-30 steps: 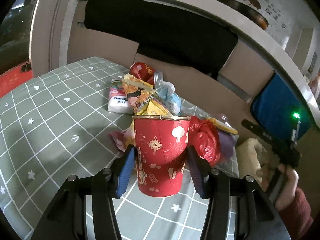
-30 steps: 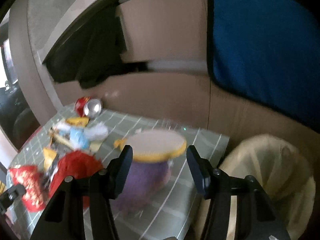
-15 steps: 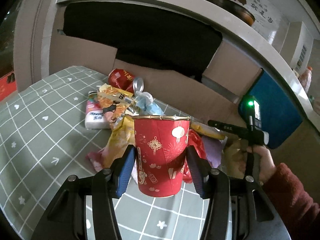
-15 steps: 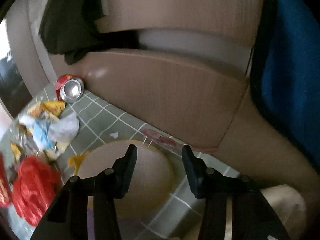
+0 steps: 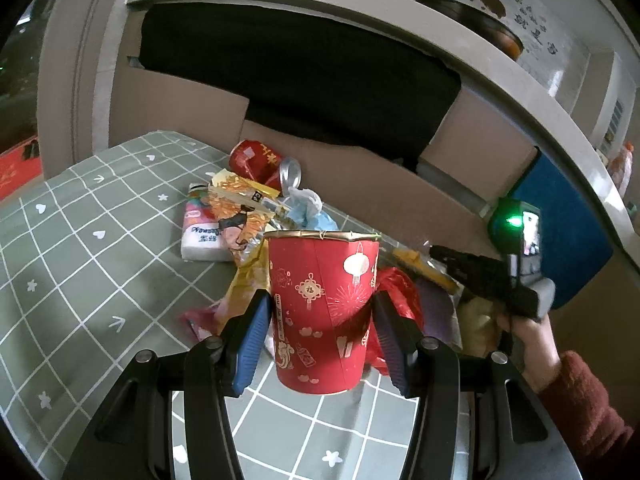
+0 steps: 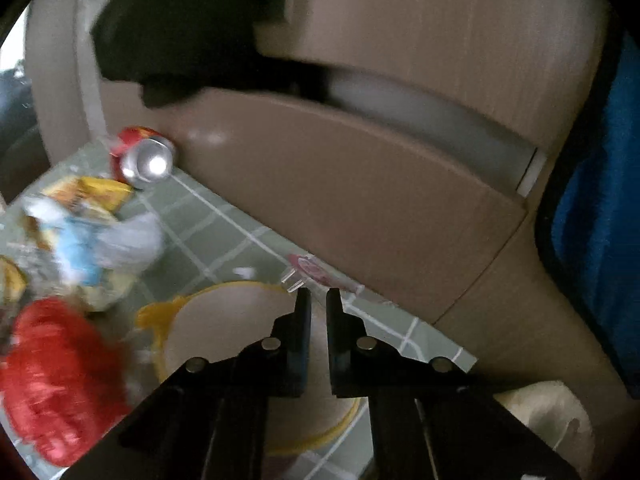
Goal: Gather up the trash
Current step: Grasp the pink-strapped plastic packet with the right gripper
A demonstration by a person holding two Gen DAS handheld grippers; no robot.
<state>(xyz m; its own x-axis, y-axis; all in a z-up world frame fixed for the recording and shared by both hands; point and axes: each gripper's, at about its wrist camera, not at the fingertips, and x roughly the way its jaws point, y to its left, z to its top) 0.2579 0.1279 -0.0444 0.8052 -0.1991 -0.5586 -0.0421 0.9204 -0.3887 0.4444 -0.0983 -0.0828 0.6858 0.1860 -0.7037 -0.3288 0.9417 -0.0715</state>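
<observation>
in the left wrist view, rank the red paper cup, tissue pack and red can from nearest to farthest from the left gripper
1. red paper cup, between the left gripper's jaws.
2. tissue pack, farther back, left of the trash pile.
3. red can, farthest, lying on its side by the cardboard at the table's far edge.

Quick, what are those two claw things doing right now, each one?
Left gripper: fingers clamped on the red paper cup.
Right gripper: fingers shut over the round tan lid; whether they pinch it cannot be told.
</observation>
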